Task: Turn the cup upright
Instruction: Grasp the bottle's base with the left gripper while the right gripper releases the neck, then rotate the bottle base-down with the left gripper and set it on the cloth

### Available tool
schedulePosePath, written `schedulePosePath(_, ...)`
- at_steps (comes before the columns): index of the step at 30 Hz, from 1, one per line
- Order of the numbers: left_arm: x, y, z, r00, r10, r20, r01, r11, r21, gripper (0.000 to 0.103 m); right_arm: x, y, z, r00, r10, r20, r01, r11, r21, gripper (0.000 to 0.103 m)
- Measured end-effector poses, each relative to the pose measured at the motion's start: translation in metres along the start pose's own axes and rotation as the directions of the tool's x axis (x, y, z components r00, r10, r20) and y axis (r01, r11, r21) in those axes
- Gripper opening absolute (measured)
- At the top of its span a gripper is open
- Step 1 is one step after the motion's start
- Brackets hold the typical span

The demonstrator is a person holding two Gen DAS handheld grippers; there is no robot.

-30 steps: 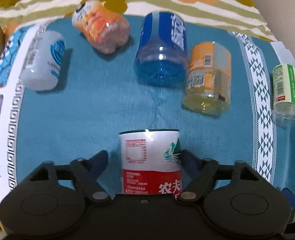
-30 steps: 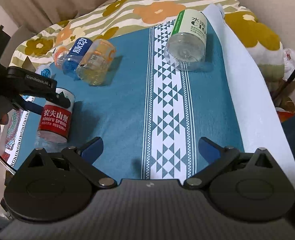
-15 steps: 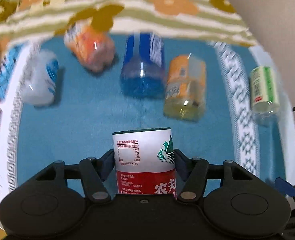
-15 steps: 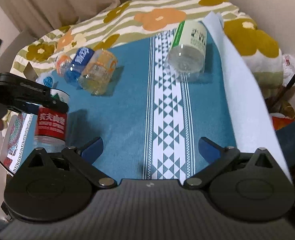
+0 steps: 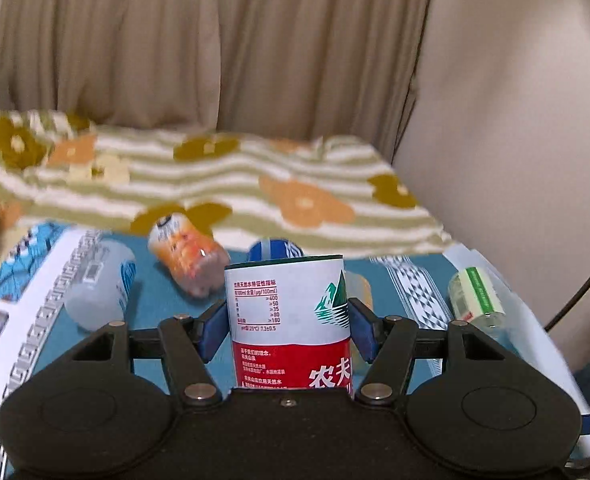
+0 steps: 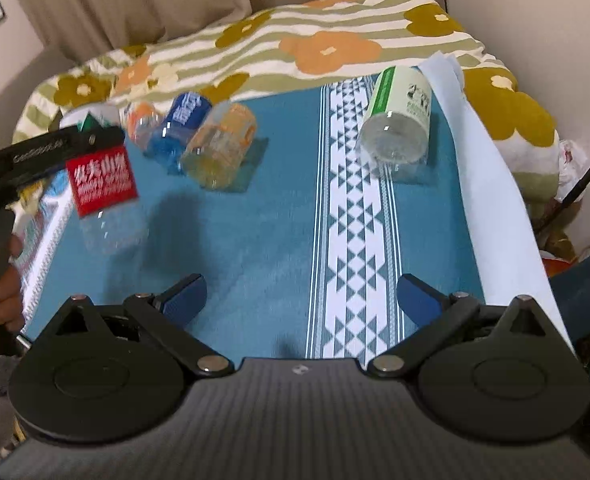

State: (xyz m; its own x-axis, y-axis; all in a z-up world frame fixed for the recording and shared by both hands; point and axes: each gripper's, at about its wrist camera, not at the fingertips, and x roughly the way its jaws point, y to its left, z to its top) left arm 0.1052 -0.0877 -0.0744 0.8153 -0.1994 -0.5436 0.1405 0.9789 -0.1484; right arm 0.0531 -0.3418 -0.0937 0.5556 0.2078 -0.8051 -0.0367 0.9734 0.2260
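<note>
Two tongs: our left tongs [image 5: 289, 326] now lift the gripped cup [image 5: 289, 320] above the cloth [image 6: 255, 240], mid-flip; right tongs [image 6: 301, 296] gape, unladen.

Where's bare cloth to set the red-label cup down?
Free: the blue cloth between the held red-label cup and the triangle band, ahead of the open right gripper. Crowded: the back-left row, orange-label cup and blue cup.
</note>
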Motion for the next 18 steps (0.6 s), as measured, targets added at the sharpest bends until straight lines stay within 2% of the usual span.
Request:
schedulePosePath(3, -0.003, 0.003, -0.012, 0.996, -0.004, 0.089, -0.001, 0.999, 0.053, 0.067, 0.005, 0.007, -0.008, 1.0, -0.023, -0.022, 0.022, 0.999, -0.026, 0.103)
schedulePosePath(6, -0.006, 0.003, -0.025, 0.989, -0.015, 0.146, 0.001, 0.995, 0.095, 0.067, 0.011, 0.013, -0.014, 0.999, -0.028, -0.041, 0.027, 0.999, -0.041, 0.103)
schedulePosePath(18, -0.012, 0.003, -0.064, 0.974, -0.025, 0.226, -0.011, 0.987, 0.158, 0.068, 0.022, 0.037, -0.029, 0.997, -0.054, -0.06, 0.047, 0.993, -0.109, 0.103)
